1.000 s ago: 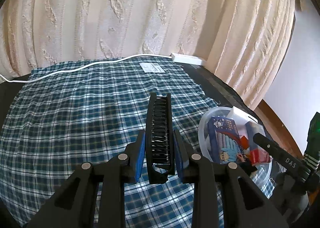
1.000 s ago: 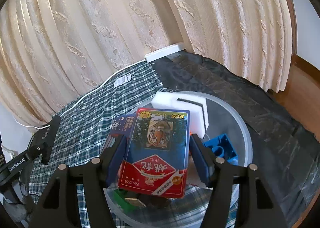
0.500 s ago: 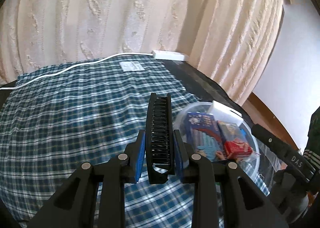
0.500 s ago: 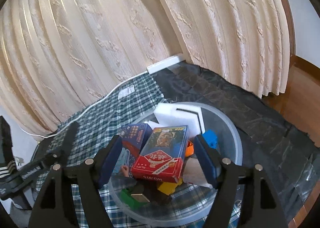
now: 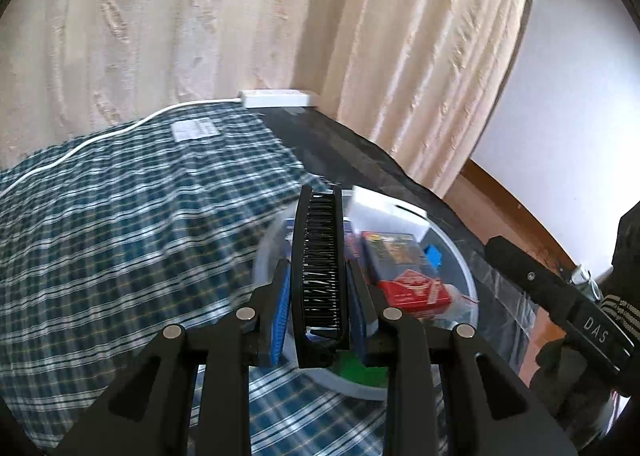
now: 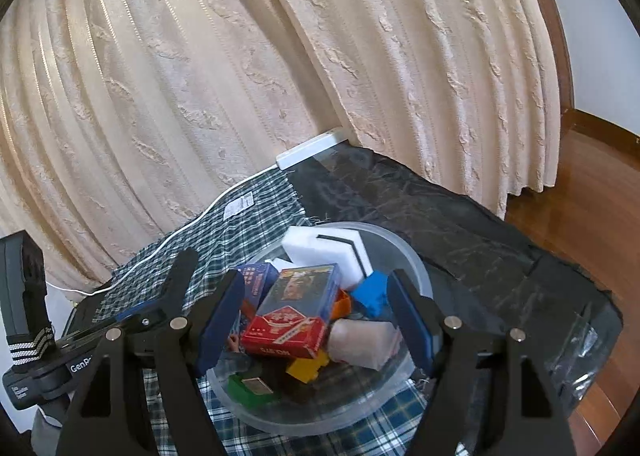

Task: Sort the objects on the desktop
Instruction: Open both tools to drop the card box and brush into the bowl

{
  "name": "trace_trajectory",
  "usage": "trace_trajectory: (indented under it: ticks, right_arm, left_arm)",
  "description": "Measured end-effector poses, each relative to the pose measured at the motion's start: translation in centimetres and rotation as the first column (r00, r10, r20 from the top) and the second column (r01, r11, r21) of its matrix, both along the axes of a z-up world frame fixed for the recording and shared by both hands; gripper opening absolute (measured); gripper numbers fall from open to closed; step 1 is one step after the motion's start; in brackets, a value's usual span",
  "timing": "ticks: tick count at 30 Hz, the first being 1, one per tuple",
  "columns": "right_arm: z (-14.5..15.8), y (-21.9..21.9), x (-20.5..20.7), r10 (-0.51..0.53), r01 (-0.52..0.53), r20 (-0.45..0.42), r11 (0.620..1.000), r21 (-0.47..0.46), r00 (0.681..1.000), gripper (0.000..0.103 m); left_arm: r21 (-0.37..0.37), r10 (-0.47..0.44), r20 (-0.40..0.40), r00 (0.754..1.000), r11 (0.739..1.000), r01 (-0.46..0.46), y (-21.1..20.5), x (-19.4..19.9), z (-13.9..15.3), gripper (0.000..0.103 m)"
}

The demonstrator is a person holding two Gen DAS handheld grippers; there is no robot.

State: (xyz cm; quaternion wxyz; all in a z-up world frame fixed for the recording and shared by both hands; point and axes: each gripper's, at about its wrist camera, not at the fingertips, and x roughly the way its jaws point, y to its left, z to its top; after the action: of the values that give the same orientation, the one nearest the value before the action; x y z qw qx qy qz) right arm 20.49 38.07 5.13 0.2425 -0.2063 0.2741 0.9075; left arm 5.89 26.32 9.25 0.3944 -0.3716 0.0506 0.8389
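Note:
My left gripper (image 5: 318,288) is shut on a black comb (image 5: 319,260), held upright above the near left rim of the clear plastic bowl (image 5: 466,268). The bowl (image 6: 416,268) holds a red and blue card box (image 6: 294,312), a white sponge (image 6: 324,248), a blue brick (image 6: 372,294), a yellow brick (image 6: 306,368), a green block (image 6: 246,386) and a blue booklet (image 6: 258,276). My right gripper (image 6: 316,320) is open and empty, raised above the bowl with the card box lying between its fingers in view. The left gripper's fingers show at the left in the right wrist view (image 6: 180,276).
The bowl sits at the edge of a blue plaid cloth (image 5: 120,240) on a black-covered table (image 6: 460,223). A white power strip (image 6: 312,147) and its cable (image 5: 100,139) lie along the cream curtain at the back. Wooden floor lies beyond the table's right edge (image 6: 592,183).
My right gripper let go of the card box, which now lies in the bowl, and rose. My left gripper carried the comb rightward to above the bowl.

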Motion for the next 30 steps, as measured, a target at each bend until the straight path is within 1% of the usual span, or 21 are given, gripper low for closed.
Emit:
trace_trajectory:
  ticks: [4,15,27,30]
  right_arm:
    - [-0.3,0.4,0.5,-0.018,0.018,0.004,1.0,-0.008,1.0,0.077]
    - [-1.1,0.7,1.2,-0.039,0.04,0.032,0.999,-0.015,0.999,0.077]
    - [-1.9,0.8,1.5,-0.038,0.04,0.052,0.999,-0.029,0.998,0.077]
    - [-2.0,0.7,1.4,-0.039,0.041,0.053,0.999,-0.027,0.998,0.077]
  left_arm:
    - [-0.006,-0.04,0.01,0.999,0.999,0.04,1.8,0.3,-0.2,0.029]
    - [-0.036,-0.096,0.042,0.995,0.995,0.097,5.0,0.3,-1.4,0.029]
    - [-0.068,-0.097,0.023,0.995,0.993,0.098,6.8,0.6,-1.7,0.029]
    - [-0.07,-0.097,0.031,0.995,0.993,0.099,7.0,0.5,-1.9,0.029]
